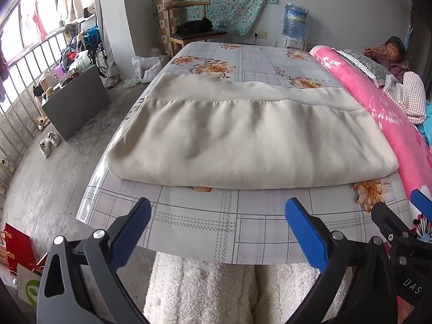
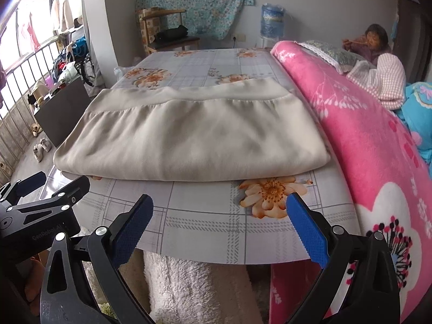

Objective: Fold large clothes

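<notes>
A large cream garment (image 1: 243, 140) (image 2: 194, 140) lies folded in flat layers on the floral checked table top (image 1: 205, 224) (image 2: 205, 226). Its thick folded edge faces me and a gathered seam runs across its far part. My left gripper (image 1: 218, 210) hovers over the near strip of the table, short of the fold, jaws wide open with nothing between them. My right gripper (image 2: 220, 208) is just as wide open and empty, also short of the fold. Each gripper shows in the other's view: the right gripper (image 1: 399, 210) at the right edge, the left gripper (image 2: 56, 183) at the left.
A pink flowered blanket (image 2: 364, 140) is heaped along the table's right side, with pillows (image 2: 386, 81) and a seated person (image 2: 375, 43) behind it. A wooden chair (image 1: 194, 27) and a water bottle (image 1: 295, 19) stand at the far wall. A dark box (image 1: 78, 100) and shoes (image 1: 50, 141) sit on the floor at left.
</notes>
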`<act>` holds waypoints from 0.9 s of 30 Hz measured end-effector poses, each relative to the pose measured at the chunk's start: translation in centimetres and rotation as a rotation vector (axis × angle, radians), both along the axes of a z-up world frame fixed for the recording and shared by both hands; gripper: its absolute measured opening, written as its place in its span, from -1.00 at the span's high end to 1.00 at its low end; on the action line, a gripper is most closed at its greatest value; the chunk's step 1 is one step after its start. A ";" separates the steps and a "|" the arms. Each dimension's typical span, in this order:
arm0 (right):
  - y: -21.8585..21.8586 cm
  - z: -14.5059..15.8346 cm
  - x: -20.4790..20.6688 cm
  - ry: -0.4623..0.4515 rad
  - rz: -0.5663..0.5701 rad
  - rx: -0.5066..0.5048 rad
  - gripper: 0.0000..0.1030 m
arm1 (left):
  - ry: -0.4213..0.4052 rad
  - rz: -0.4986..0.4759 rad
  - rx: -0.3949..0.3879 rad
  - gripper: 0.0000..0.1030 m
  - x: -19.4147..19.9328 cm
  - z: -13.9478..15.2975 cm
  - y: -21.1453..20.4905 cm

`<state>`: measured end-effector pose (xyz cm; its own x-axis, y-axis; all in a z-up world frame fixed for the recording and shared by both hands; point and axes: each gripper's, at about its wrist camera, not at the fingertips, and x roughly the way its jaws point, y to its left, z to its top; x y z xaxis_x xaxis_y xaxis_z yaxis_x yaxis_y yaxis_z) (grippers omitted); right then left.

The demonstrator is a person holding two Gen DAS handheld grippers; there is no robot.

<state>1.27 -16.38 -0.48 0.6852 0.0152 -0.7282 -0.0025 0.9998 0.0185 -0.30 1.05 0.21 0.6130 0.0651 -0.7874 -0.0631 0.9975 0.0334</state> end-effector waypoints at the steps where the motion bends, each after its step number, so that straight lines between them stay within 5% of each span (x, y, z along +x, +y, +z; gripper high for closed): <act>1: 0.1 0.0 0.0 0.001 0.000 -0.003 -0.84 | 0.005 -0.001 0.001 -0.89 0.1 -0.1 -0.1; 27: -0.3 -0.5 -0.1 0.035 -0.009 -0.023 -0.84 | 0.051 -0.046 0.006 -0.89 -0.1 -1.3 -1.0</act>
<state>1.16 -16.70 -0.97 0.6594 -0.0079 -0.7518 0.0072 1.0000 -0.0042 -0.37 0.08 -1.09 0.5748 0.0423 -0.8172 -0.0149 0.9990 0.0412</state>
